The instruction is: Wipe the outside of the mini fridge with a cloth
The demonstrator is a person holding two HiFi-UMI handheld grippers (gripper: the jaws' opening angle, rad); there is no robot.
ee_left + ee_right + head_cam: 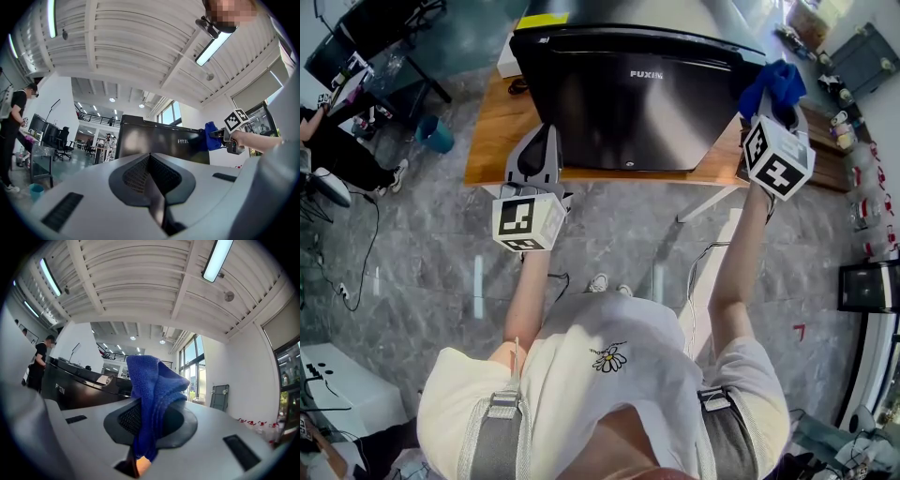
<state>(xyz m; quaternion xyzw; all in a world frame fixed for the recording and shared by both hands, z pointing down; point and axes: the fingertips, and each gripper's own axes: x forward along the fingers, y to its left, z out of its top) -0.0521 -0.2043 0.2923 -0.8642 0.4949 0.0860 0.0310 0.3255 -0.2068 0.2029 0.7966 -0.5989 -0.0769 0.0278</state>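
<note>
The black mini fridge (637, 94) stands on a low wooden table (492, 141); its glossy side faces me. A blue cloth (776, 82) is bunched at the fridge's right edge, and my right gripper (769, 101) is shut on it. In the right gripper view the cloth (152, 390) rises between the jaws of the right gripper (149, 411), with the fridge (77, 390) to its left. My left gripper (546, 133) points at the fridge's lower left corner, shut and holding nothing. The left gripper (150, 159) has the fridge (159, 143) ahead, a short way off.
A blue bucket (437, 134) stands on the grey floor left of the table. A person (337, 155) is at the far left by desks and chairs. Cables trail over the floor (366, 253). Shelves with bottles (853, 122) line the right side.
</note>
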